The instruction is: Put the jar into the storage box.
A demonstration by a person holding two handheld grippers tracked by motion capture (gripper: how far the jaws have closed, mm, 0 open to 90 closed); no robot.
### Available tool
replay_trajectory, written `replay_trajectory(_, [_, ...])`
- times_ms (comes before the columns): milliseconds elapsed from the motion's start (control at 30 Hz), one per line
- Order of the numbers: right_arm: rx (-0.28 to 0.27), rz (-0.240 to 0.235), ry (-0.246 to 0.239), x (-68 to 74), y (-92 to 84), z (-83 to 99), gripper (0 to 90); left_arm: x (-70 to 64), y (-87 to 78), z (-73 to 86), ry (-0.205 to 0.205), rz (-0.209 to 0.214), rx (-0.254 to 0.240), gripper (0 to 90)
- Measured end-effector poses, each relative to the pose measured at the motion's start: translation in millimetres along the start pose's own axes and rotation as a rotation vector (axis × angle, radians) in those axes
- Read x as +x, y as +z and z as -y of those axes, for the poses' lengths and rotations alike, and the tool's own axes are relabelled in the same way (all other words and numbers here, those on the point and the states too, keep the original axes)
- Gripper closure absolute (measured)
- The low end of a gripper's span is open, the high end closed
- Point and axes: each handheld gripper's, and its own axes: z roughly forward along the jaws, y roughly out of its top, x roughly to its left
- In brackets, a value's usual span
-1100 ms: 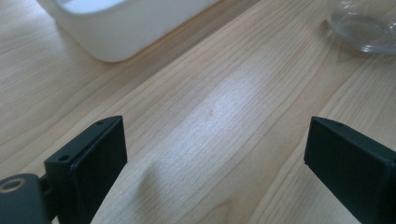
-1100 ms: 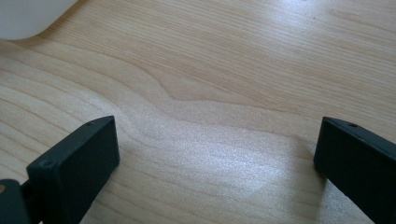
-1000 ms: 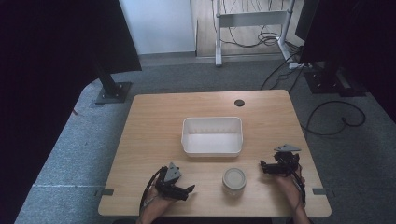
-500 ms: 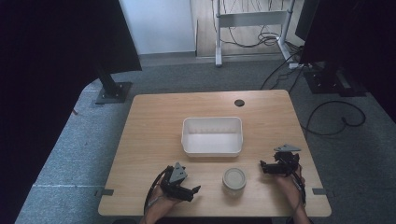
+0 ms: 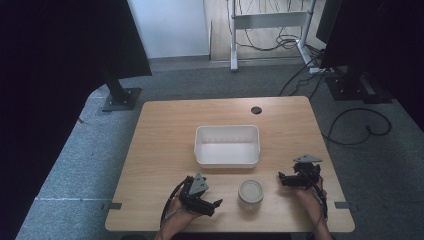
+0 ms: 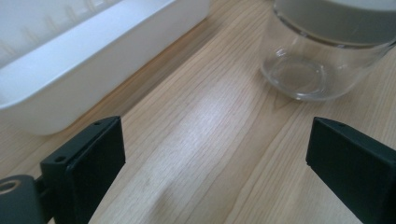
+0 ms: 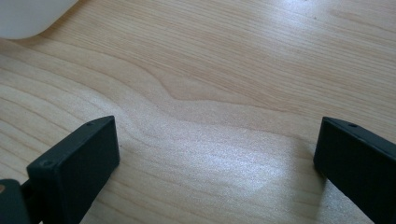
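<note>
1. The glass jar [image 5: 250, 192] with a lid stands upright on the table [image 5: 165, 135], near its front edge, just before the white tray [image 5: 227, 146].
2. The left gripper [image 5: 216, 204] is near the jar, jaws wide open, holding nothing.
3. The right gripper [image 5: 281, 178] is also open and empty.

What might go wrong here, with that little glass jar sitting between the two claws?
The jar is glass, with a lid on and seemingly nothing inside, so it is probably light. The left claw is open and low on the table beside it; a skewed approach could knock it over or slide it toward the near edge. The white tray stands just behind, so a push might bump the jar against it. The right claw is open too.
</note>
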Motion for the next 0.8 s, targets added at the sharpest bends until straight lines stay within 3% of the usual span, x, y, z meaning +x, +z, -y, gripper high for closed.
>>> replay_trajectory(233, [0.0, -0.001, -0.001, 0.0, 0.0, 0.0, 0.0, -4.8, 5.7, -6.0, -0.002, 0.024, -0.002, 3.5])
replay_trajectory(800, [-0.001, -0.002, -0.002, 0.1, 0.0, 0.1, 0.0, -22.2, 23.7, -25.5, 0.038, 0.097, -0.009, 2.6])
